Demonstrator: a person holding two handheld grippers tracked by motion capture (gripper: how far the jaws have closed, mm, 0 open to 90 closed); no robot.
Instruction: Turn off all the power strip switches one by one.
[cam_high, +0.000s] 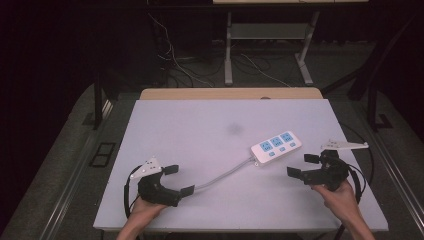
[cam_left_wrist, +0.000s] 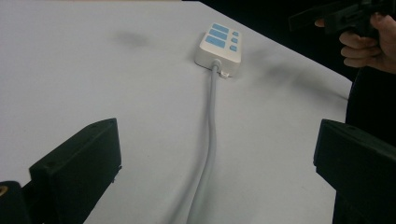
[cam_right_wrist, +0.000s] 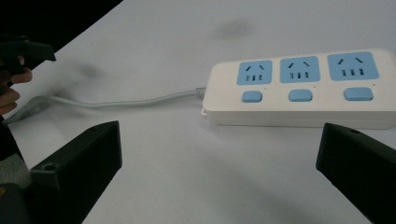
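Black left gripper, one of two, sits at the worktop's near-left corner, jaws spread astride one grey cable. Right gripper, jaws spread and empty, faces one white power strip near the right edge.

Left gripper low over table, jaws apart, right gripper jaws wide, both hand-held

A white power strip with three blue sockets lies flat, grey cable attached.
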